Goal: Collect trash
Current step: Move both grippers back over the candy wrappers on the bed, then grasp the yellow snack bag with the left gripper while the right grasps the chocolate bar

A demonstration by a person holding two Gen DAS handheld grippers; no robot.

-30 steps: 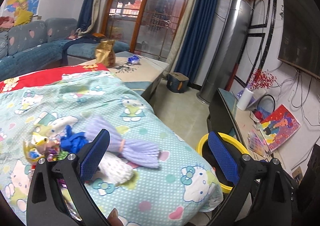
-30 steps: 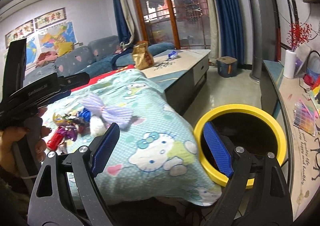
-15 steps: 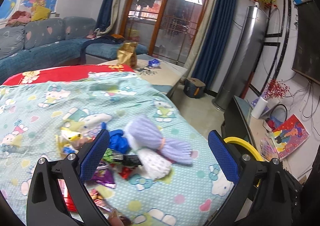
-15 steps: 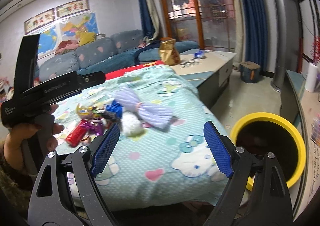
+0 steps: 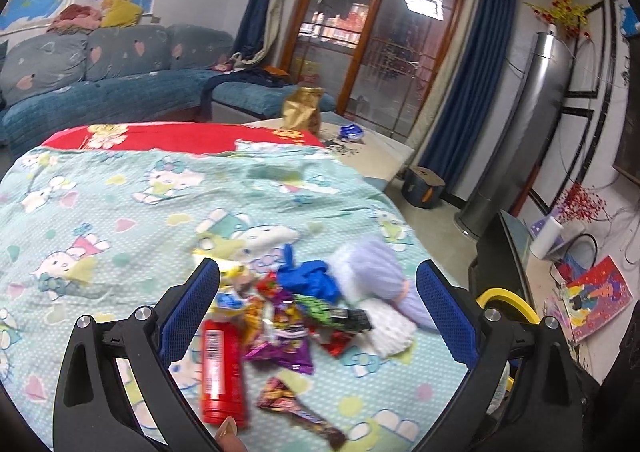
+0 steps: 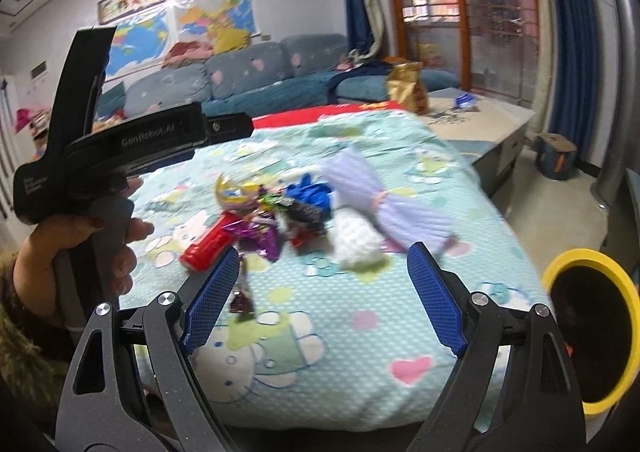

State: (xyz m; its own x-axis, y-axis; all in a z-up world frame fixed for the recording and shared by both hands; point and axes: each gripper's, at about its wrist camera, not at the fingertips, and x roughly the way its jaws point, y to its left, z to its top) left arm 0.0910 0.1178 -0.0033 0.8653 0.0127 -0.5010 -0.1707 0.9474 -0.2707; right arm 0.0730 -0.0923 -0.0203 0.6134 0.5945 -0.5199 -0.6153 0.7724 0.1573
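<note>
Having swung from the yellow bin (image 6: 588, 328) toward the wrapper pile (image 5: 280, 316), both grippers' fingers (image 5: 192, 308) spread, empty.

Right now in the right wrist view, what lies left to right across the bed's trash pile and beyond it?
Red tube → purple wrapper → white fluffy ball → lavender pleated cloth → yellow-rimmed bin.

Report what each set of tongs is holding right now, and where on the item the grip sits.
Nothing is held. The left tongs and right tongs both stand open and empty above the trash pile on the cloth.
</note>
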